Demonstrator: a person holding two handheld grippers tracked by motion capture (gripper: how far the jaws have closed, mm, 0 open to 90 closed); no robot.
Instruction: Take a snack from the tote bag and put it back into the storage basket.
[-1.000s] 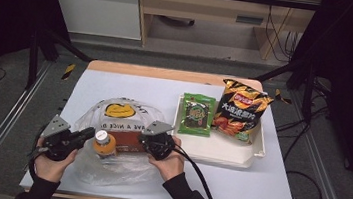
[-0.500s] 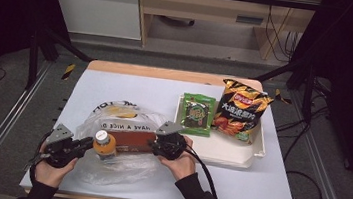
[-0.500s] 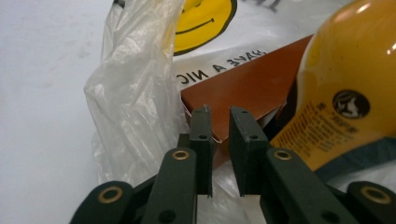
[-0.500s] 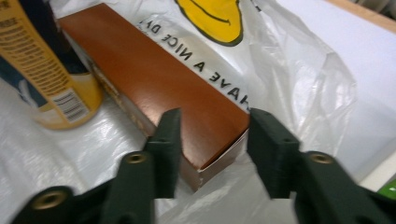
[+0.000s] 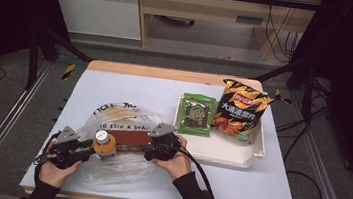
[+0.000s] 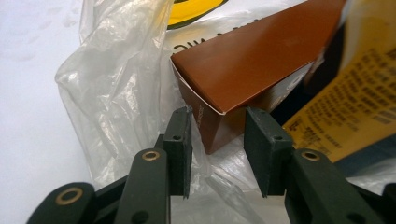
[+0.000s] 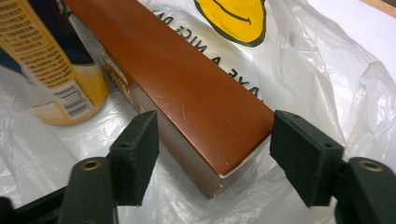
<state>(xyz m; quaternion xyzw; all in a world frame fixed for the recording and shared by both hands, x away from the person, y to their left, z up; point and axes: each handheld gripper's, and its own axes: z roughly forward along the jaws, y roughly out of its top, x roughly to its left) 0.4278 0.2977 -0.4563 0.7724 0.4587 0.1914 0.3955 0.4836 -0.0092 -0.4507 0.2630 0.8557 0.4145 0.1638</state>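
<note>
Straddling opposite ends of the brown box (image 5: 130,138) on the plastic bag (image 5: 121,168), left tongs (image 6: 217,140) and right tongs (image 7: 215,154) gape unclenched; closing could snag film or topple the bottle (image 5: 102,143) alongside.

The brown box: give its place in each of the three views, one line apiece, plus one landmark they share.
High view: the brown box lies lower left of centre, between the two grippers.
Left gripper view: upper right, its near corner between the jaws.
Right gripper view: running from upper left to centre, its end between the jaws.
Shared landmark: the clear plastic bag with a yellow smiley, under the box.
</note>
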